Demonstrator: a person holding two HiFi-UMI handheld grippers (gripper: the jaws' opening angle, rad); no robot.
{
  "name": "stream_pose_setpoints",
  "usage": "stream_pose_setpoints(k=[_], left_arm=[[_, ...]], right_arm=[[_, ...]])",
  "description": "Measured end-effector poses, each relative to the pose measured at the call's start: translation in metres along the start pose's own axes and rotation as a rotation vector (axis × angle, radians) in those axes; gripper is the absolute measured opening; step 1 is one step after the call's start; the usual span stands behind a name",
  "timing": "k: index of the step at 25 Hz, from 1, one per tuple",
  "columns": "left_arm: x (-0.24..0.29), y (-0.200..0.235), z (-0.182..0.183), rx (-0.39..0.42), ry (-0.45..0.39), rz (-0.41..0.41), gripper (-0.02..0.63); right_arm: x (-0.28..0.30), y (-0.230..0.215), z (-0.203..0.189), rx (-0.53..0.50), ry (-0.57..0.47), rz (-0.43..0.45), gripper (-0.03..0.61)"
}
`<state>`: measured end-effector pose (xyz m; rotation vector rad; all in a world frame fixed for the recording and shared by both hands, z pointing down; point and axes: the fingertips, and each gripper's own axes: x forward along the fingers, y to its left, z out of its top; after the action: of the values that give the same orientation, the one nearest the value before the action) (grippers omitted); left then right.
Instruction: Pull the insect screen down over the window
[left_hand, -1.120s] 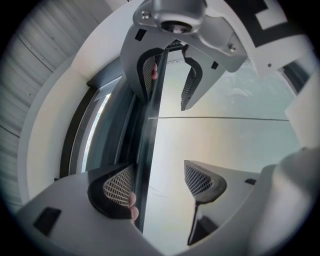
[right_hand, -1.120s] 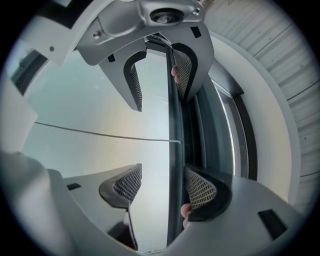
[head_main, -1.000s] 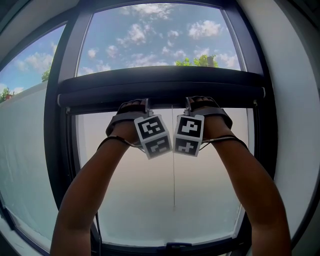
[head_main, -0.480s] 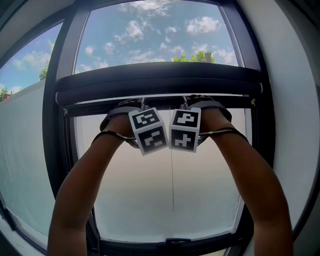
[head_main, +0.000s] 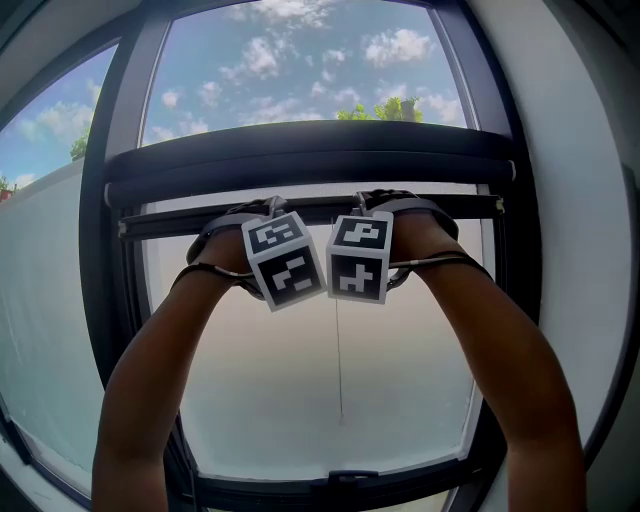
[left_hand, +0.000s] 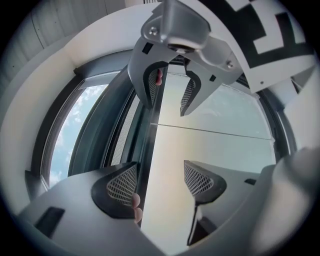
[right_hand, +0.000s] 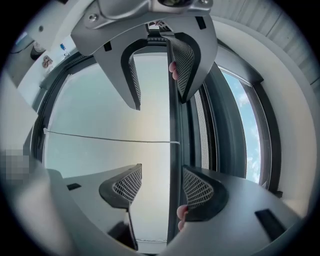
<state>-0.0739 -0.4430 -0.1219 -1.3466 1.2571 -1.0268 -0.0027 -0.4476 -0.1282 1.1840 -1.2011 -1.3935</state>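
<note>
Looking up at the window frame, we see sky w/ clouds thru the upper pane and a pale, hazy lower pane. A dark roller housing spans the frame at approx. mid-height. Just under it a thin strip of insect screen shows, ending in the pull bar. So the screen sits high, w/ most of the lower pane uncovered.

L side: our L claw is up at the pull bar, just left of centre, w/ its marker cube facing us and our forearm reaching up from below. In the left gripper view its jaws stand apart, released, not clamped. The bar runs btwn them, close against one meshed pad, w/ a clear gap to the other pad. Fingertips show at the bar beside that pad.

Centre: a thin cord hangs from the bar btwn the two claws, down over the lower pane.

R side: our R claw is at the bar just right of centre, w/ its cube almost touching the L one. In the right gripper view the jaws are likewise apart. The bar passes btwn them, hard by one pad, w/ fingertips next to it.
</note>
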Motion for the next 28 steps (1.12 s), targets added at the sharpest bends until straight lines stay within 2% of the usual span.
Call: stream_pose_setpoints(k=[9, 14, 28], left_arm=[[0.001, -0.016, -0.003, 0.032, 0.016, -0.007, 0.293], [0.004, -0.049, -0.010, 0.061, 0.038, -0.088, 0.291], [-0.010, -0.085, -0.010, 0.042, 0.016, -0.155, 0.288]], right_arm=[[-0.001, 0.017, 0.000, -0.014, -0.015, 0.036, 0.253], [0.000, 0.050, 0.001, -0.030, -0.023, 0.121, 0.253], [-0.016, 0.084, 0.001, -0.018, -0.057, 0.152, 0.253]])
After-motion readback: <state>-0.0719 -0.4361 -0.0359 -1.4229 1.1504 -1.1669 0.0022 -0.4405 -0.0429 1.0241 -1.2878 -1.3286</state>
